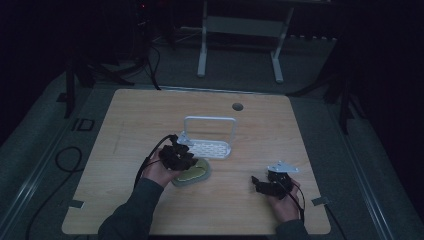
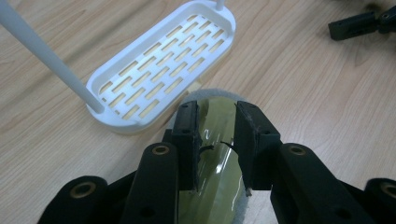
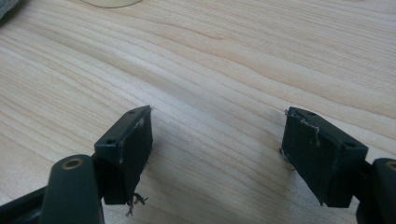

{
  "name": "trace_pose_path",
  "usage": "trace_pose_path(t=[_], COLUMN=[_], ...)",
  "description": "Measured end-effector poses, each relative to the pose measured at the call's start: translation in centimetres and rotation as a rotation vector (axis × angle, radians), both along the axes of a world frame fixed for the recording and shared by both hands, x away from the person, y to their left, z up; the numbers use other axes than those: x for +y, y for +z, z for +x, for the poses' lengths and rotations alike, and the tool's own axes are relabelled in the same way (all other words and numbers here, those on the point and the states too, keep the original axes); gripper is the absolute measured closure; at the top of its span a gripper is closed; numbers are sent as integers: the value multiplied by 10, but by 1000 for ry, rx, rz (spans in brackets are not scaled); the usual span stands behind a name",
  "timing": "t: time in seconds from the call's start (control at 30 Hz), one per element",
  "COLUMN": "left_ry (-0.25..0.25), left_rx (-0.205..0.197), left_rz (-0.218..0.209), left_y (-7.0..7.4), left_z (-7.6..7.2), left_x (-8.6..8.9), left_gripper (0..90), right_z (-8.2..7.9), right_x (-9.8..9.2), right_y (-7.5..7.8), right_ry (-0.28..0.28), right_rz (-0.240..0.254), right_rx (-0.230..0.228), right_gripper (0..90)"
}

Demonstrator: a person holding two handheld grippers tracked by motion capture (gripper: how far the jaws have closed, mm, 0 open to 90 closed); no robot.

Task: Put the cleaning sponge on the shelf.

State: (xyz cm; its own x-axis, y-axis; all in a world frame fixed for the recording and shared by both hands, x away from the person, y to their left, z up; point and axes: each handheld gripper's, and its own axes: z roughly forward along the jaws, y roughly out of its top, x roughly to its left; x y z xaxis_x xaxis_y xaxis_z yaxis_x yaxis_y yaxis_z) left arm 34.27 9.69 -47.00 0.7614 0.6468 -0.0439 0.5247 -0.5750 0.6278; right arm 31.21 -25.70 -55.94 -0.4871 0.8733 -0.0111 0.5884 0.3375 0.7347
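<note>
left gripper (image 2: 215, 140): jaws partway apart over the green sponge (image 2: 219, 116), not squeezing it
right gripper (image 3: 219, 154): jaws wide, nothing between
rack (image 2: 159, 70): just beside sponge

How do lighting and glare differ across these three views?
High view: dim and underexposed, floor nearly black, table still readable. Left gripper view: bright and sharp, with white glare streaks on the wrapped yellow-green sponge. Right gripper view: evenly lit, soft shadows under the right gripper.
</note>
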Motion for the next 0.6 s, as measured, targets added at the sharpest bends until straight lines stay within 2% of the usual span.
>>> trace_pose_path(t=[0.17, 0.6], left_ry=[-23, -62], left_rx=[6, 17], left_rz=[42, 104], left_y=[2, 8], left_z=[3, 10], left_x=[0, -3], left_gripper=[684, 652], right_z=[0, 0], right_x=[0, 0], right_y=[0, 0], right_ry=[0, 0], right_rz=[0, 0], right_rx=[0, 0], right_gripper=[243, 243])
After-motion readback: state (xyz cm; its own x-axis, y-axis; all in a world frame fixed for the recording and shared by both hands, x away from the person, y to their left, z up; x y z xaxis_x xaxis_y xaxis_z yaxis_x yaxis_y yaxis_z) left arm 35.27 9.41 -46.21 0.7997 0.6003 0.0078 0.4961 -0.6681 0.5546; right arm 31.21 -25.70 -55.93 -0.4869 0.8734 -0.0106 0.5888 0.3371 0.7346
